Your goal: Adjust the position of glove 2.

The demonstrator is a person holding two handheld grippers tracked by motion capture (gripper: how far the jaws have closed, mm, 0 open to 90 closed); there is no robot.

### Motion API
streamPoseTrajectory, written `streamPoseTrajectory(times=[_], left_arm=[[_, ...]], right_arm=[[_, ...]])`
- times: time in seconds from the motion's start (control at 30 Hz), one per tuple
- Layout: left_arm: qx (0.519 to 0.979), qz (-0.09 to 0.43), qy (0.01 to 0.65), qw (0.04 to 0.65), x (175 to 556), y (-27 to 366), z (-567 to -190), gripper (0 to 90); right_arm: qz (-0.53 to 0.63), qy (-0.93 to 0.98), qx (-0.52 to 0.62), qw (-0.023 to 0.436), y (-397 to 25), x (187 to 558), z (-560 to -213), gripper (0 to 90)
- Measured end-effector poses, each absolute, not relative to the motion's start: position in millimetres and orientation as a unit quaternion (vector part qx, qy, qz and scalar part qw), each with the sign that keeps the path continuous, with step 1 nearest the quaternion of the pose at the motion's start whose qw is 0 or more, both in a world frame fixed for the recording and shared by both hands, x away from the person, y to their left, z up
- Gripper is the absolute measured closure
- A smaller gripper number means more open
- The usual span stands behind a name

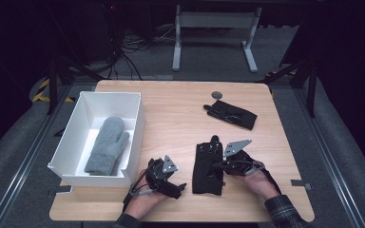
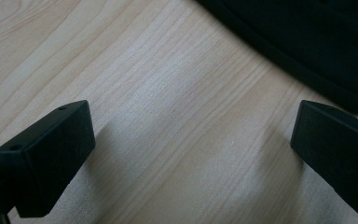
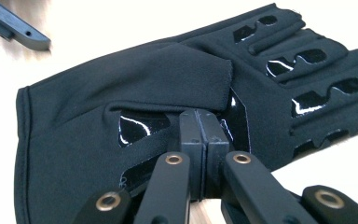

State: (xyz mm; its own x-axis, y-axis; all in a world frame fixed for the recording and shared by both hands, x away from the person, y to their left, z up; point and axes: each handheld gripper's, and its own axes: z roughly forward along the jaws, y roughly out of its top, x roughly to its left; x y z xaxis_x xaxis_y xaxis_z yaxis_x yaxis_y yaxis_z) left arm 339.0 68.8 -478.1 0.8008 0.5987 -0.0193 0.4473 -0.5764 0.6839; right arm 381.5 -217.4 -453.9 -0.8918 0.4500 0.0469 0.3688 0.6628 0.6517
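No readable text, label, brand, number or sign appears on anything here

left gripper (image 1: 178, 187): low at the near edge, jaws wide apart | right gripper (image 1: 217, 166): just right of it, jaws pressed together

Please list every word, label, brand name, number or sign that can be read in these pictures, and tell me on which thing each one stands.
There is no readable text in these pictures.
The near black glove bears glossy black patches, not letters.
The far black glove, grey mitten, white box and wooden table show no writing.
The yellow and black stripes on the floor are a marking without words.
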Motion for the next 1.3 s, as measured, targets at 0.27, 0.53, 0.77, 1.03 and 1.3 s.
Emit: streamPoseTrajectory(times=[0.27, 0.53, 0.77, 1.03, 1.3], left_arm=[[0.881, 0.107, 0.297, 0.352, 339, 69, -478, 0.1], [0.881, 0.107, 0.297, 0.352, 339, 69, -478, 0.1], [0.881, 0.107, 0.295, 0.354, 339, 69, -478, 0.0], [0.882, 0.107, 0.295, 0.353, 339, 69, -478, 0.0], [0.881, 0.107, 0.296, 0.353, 339, 69, -478, 0.0]], right_arm=[[0.346, 0.913, 0.208, 0.054, -204, 381, -455, 90.0], [0.35, 0.915, 0.196, 0.053, -192, 384, -455, 90.0], [0.351, 0.915, 0.191, 0.056, -184, 386, -456, 90.0], [0.346, 0.918, 0.184, 0.059, -181, 388, -454, 90.0], [0.357, 0.907, 0.211, 0.07, -195, 398, -443, 90.0]])
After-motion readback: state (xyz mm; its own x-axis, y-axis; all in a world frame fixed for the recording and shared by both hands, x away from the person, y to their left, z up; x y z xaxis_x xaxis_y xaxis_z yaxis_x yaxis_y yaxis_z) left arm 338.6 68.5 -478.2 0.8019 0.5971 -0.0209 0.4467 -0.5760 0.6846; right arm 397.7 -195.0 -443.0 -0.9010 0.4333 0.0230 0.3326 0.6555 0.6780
